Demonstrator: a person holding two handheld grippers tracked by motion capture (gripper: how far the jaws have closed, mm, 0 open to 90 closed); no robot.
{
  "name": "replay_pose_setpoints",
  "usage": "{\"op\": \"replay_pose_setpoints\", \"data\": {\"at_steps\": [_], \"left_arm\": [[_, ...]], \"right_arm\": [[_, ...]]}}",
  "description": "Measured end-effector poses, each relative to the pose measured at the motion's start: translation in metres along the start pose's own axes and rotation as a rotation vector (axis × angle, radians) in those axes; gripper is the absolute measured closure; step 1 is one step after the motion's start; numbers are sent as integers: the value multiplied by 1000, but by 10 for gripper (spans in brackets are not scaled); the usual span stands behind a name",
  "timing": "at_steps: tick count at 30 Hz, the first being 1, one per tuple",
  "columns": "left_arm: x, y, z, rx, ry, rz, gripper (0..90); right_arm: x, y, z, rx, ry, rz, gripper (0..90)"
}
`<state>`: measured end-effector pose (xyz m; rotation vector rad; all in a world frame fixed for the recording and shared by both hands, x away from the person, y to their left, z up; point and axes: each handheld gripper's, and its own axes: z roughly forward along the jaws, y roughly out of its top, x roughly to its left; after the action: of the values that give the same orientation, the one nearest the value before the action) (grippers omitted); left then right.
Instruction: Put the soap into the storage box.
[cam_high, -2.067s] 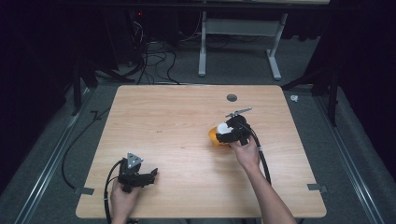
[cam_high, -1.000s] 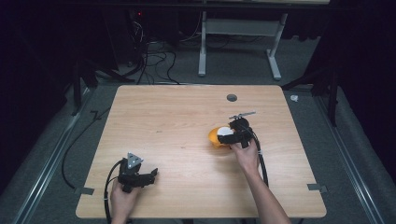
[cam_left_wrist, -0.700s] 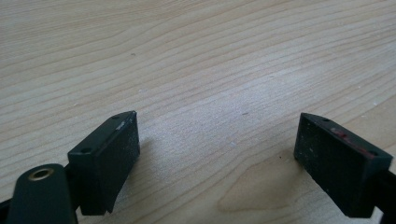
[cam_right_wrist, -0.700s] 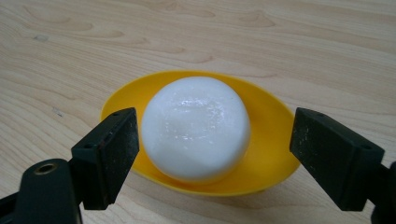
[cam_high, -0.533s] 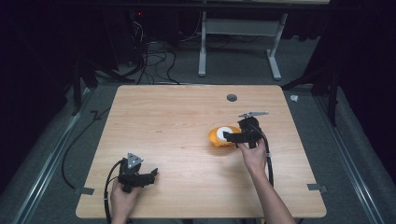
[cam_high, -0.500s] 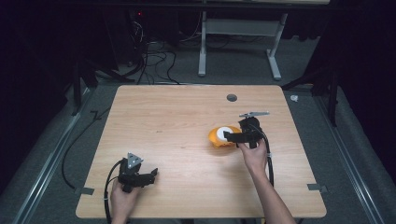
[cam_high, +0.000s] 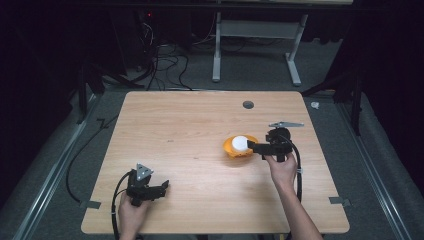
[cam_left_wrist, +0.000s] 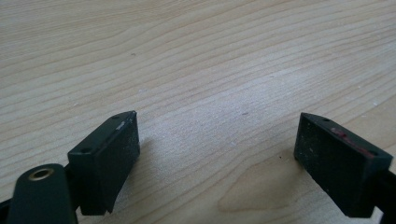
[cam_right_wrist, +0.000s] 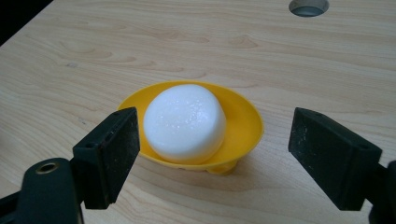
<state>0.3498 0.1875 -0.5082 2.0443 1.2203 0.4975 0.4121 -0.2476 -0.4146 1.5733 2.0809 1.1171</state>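
1. Right gripper (cam_right_wrist: 212, 154) released, jaws wide apart, just short of the yellow dish (cam_right_wrist: 243, 121); nothing held.
2. White puck (cam_right_wrist: 185, 121) sits in the dish, right of centre on the table (cam_high: 190, 125).
3. Step looks like the approach to a grasp. Next: ease forward, straddle dish or puck, clench.
4. Left gripper (cam_left_wrist: 217, 154) released, idle at near-left table edge, well apart.

One shallow yellow plastic dish (cam_right_wrist: 243, 122); one white round puck-shaped block (cam_right_wrist: 185, 122); two black two-jaw grippers: left (cam_high: 159, 188), right (cam_high: 252, 145); one light wooden table (cam_high: 190, 125)
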Motion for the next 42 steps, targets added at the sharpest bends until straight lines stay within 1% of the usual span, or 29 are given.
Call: {"op": "replay_pose_setpoints", "data": {"at_steps": [1,3,6,7,10,11,14,17,19,22,23,25,29,32,34,35,36,39,42], "left_arm": [[0,0,0,0,0,0,147],[0,0,0,0,0,0,146],[0,0,0,0,0,0,146],[0,0,0,0,0,1,146],[0,0,0,0,0,2,146],[0,0,0,0,0,1,146],[0,0,0,0,-1,1,146],[0,0,0,0,-1,1,147],[0,0,0,0,-1,3,146],[0,0,0,0,0,3,146],[0,0,0,0,0,3,146],[0,0,0,0,0,3,146],[0,0,0,0,0,3,146],[0,0,0,0,0,3,146],[0,0,0,0,1,4,146],[0,0,0,0,1,4,146],[0,0,0,0,1,4,146],[0,0,0,0,1,3,146],[0,0,0,0,0,3,146]], "right_arm": [[-1,-1,-1,-4,-2,-1,142],[-1,-3,-5,-20,-12,-2,139],[-2,-8,-7,-12,-24,-11,136],[-3,-8,-8,-7,-25,-7,137],[-5,-9,-11,-18,-21,-3,137],[-5,-10,-14,-23,-18,6,136],[-6,-13,-20,-30,-5,-4,137],[-6,-18,-26,-46,-23,-16,142],[-9,-21,-30,-60,-25,-5,142],[-13,-25,-35,-85,-11,16,142],[-15,-27,-37,-100,-13,20,142],[-17,-31,-40,-104,-14,30,146],[-21,-38,-46,-110,-22,29,151],[-23,-41,-49,-114,-27,39,151],[-24,-43,-52,-128,-32,44,152],[-24,-45,-54,-138,-37,37,154],[-24,-46,-55,-141,-40,43,155],[-25,-49,-59,-151,-48,35,158],[-26,-53,-62,-156,-50,45,160]]}}
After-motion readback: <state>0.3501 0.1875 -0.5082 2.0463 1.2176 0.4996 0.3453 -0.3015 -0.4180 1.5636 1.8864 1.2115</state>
